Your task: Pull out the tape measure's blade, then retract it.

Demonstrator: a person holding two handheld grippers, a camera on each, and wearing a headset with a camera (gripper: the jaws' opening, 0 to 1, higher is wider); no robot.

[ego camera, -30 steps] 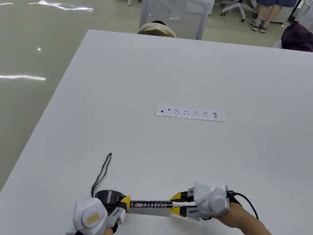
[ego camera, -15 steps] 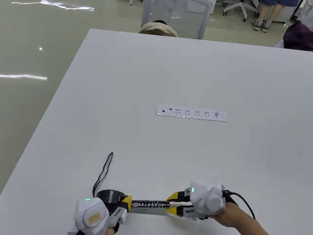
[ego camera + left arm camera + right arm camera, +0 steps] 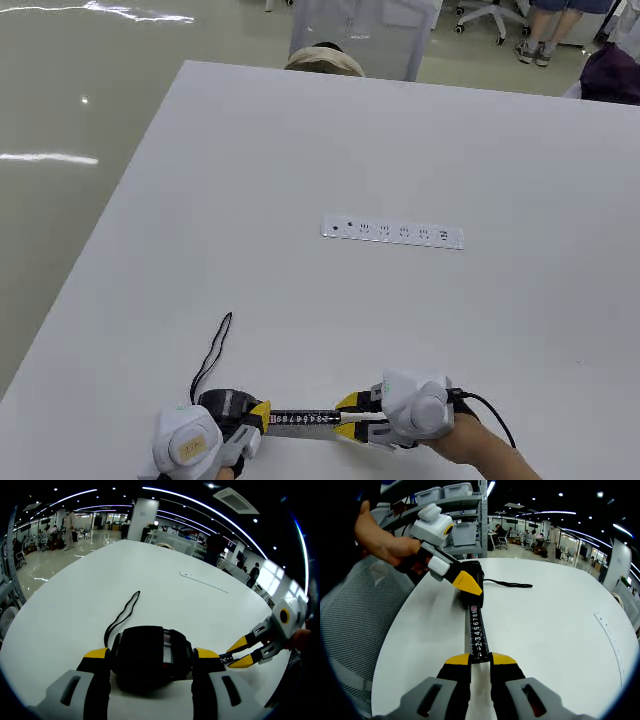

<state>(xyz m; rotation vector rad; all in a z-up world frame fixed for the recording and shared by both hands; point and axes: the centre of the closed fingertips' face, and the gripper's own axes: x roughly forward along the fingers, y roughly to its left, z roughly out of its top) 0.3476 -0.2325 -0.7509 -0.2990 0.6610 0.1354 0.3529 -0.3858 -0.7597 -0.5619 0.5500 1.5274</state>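
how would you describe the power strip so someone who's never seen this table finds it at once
Start with the big white table; near its middle lies the power strip. It is a long, flat white bar with a row of sockets, lying alone, unlike the black tape measure with its blade drawn out at the near edge.
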